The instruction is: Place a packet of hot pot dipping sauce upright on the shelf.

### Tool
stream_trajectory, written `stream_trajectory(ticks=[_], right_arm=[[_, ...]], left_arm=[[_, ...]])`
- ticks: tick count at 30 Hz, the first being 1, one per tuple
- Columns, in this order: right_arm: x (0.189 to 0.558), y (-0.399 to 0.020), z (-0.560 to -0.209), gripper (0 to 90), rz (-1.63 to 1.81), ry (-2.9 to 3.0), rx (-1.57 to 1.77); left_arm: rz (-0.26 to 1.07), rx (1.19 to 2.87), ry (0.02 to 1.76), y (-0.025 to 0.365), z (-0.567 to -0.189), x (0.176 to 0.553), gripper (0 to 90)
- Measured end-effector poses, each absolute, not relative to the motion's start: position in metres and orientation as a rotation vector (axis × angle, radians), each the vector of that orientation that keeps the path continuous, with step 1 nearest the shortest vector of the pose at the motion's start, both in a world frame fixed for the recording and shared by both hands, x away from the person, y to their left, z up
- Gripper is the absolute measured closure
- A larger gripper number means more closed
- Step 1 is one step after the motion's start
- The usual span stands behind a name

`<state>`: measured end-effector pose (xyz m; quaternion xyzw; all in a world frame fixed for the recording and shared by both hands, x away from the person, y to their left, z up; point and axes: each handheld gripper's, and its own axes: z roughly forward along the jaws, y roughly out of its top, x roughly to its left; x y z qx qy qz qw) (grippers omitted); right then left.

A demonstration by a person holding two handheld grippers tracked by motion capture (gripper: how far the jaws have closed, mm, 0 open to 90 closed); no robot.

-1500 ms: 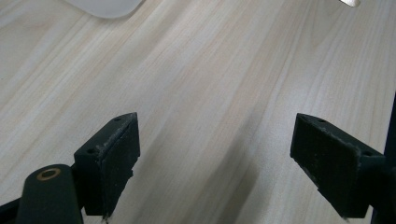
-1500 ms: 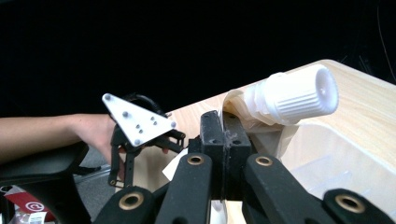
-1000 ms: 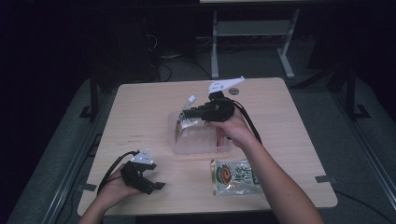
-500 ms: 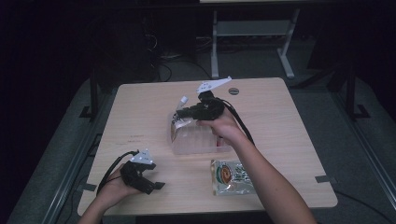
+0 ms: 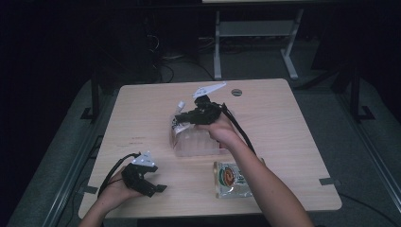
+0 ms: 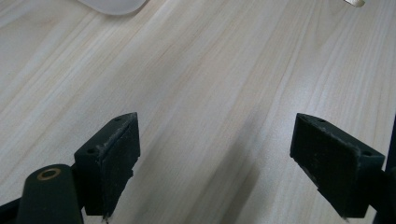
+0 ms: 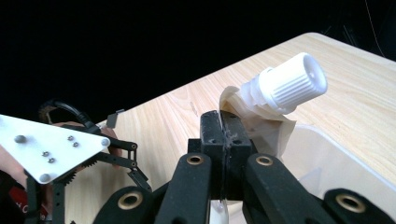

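Right gripper view: my right claw (image 7: 225,135) pinches the white-capped spout pouch (image 7: 275,100) over the clear plastic bin (image 7: 336,158); release remains. Left claw (image 6: 233,158) wide, idle.

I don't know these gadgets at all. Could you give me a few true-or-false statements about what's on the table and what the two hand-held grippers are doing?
1. The right hand-held gripper is clamped on a spouted pouch with a white screw cap. True.
2. The left hand-held gripper holds the printed packet. False: its jaws stand open over bare table.
3. The pouch hangs over a clear plastic bin. True.
4. The printed packet lies inside the bin. False: it lies flat on the table, nearer the person.
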<state>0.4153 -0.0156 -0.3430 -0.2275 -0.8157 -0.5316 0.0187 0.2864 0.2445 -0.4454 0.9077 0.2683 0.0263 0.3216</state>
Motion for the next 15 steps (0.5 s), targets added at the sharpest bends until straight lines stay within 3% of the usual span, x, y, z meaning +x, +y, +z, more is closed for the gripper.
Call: stream_trajectory(ticks=[15], right_arm=[[0.422, -0.005, -0.367, 88.6, -1.564, -2.570, -0.778]], left_arm=[[0.068, 2.395, 0.697, 0.245, -0.446, 0.287, 15.6]])
